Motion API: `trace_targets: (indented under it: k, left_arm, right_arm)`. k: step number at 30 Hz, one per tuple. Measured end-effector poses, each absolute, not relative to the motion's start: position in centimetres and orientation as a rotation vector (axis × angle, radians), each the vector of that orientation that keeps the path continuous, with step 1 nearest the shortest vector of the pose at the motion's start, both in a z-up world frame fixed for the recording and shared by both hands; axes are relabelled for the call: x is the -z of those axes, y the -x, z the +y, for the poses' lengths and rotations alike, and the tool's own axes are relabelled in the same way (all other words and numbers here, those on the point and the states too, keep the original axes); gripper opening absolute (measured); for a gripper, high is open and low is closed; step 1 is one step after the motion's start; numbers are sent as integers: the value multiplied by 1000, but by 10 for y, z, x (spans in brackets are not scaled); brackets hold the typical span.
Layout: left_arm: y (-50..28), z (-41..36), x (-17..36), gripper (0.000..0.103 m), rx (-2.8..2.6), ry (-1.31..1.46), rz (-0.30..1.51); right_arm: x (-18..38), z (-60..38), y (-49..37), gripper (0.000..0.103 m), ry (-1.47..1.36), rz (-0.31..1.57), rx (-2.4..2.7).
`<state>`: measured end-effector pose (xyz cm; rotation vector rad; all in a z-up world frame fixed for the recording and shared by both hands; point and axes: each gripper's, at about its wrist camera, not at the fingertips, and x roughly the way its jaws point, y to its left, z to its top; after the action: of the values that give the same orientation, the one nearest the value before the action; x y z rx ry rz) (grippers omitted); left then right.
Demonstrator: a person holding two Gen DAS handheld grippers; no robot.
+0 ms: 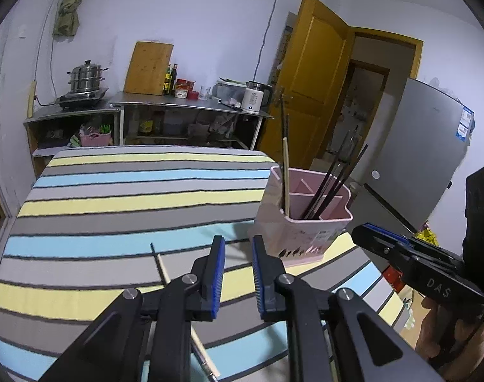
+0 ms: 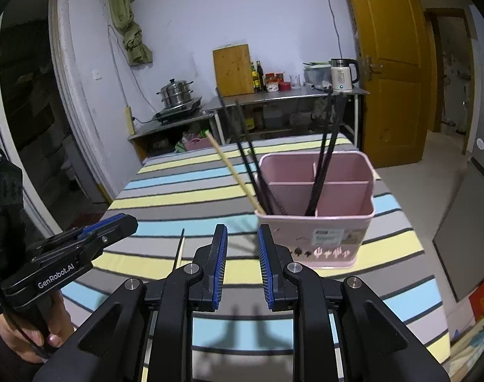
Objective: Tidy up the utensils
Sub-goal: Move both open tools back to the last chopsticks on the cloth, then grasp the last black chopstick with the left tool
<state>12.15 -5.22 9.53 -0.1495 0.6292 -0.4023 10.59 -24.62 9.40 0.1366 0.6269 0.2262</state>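
A pink utensil holder with inner dividers stands on the striped table. It holds several black chopsticks and one wooden chopstick. Another wooden chopstick and a black one lie on the cloth, partly hidden under my left gripper. My left gripper is open and empty, just left of the holder; it also shows in the right wrist view. My right gripper is open and empty, in front of the holder; it shows in the left wrist view.
The striped cloth covers the table. Steel counters behind it carry a steamer pot, cutting board, bottles and a kettle. A yellow door and a grey fridge stand at the right.
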Motion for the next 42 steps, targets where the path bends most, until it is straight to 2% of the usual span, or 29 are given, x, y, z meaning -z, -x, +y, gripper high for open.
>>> trace_targets:
  k: [10, 27, 39, 42]
  left_arm:
    - [-124, -27, -58, 16, 335, 161, 701]
    - [-186, -9, 36, 17, 210, 202, 900]
    - [-196, -26, 42, 19, 149, 139, 880]
    - [-197, -32, 42, 28, 155, 119, 888]
  right_arm:
    - [-69, -227, -111, 20, -123, 678, -265]
    - [-16, -196, -136, 20, -112, 798, -335]
    - [-4, -199, -145, 20, -137, 824, -339]
    - [-3, -200, -144, 20, -140, 826, -338]
